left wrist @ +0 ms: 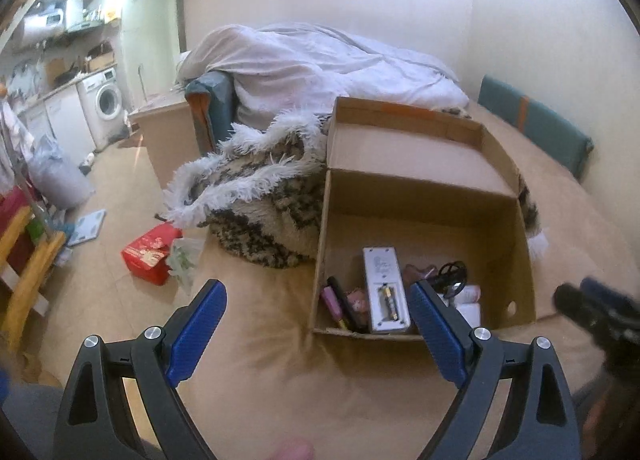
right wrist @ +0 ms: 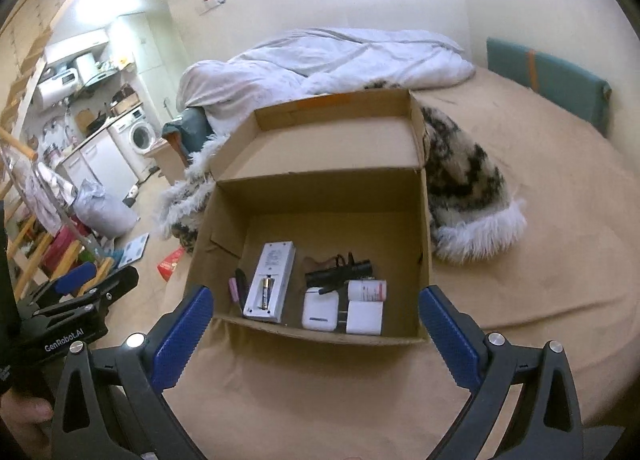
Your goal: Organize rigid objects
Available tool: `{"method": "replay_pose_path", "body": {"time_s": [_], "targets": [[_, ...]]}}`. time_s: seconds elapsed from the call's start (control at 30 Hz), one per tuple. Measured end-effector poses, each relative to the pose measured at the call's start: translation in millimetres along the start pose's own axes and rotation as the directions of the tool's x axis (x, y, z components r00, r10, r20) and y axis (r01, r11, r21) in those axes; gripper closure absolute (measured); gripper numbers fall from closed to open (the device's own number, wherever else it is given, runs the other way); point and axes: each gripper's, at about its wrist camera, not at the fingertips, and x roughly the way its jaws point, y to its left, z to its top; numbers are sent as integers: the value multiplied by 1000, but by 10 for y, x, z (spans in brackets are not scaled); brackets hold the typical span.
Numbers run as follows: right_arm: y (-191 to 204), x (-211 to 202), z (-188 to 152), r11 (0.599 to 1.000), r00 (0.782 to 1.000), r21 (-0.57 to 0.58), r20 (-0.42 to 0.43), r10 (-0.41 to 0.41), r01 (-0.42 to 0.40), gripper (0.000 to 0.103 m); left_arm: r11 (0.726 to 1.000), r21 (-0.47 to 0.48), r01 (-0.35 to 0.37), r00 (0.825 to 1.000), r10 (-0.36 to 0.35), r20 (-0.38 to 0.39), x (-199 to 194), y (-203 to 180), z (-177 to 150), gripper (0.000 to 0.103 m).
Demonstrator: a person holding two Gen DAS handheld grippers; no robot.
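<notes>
An open cardboard box (right wrist: 228, 244) (left wrist: 520, 244) stands on the tan bed sheet. Inside lie a white remote (right wrist: 270, 282) (left wrist: 385, 288) with its battery bay open, a pink and a black pen (right wrist: 237, 287) (left wrist: 338, 302), a black flashlight (right wrist: 340, 273), a white earbud case (right wrist: 320, 310), a white charger (right wrist: 365, 318) and a small white bottle (right wrist: 367, 290). My left gripper (left wrist: 316, 334) is open and empty just before the box's near left corner. My right gripper (right wrist: 316, 340) is open and empty above the box's near wall. The left gripper also shows at the left of the right wrist view (right wrist: 86, 284).
A furry black-and-white blanket (right wrist: 460, 176) (left wrist: 260, 196) lies behind and beside the box. A white duvet (right wrist: 340, 56) is heaped at the back. A teal cushion (right wrist: 548, 76) leans on the wall. A red bag (left wrist: 150, 250) lies on the floor left of the bed.
</notes>
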Motion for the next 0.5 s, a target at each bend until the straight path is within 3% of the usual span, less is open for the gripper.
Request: {"method": "replay_pose_path", "body": {"time_s": [0.1,0.33,0.5], "targets": [[9,62,23,999,1000,-16,1,-29,29,0,1000,1,-12,1000,12,-18,72,-15,-9,4],[-69,137,30,999,999,7,-9,-43,43,0,999,-37,15,997,-17,-72,184,23,-31,1],[-109,188,37,998,998,22,-16,-55,55,0,1000,1,9,997,-9,-79,204,-25,-45,1]]}}
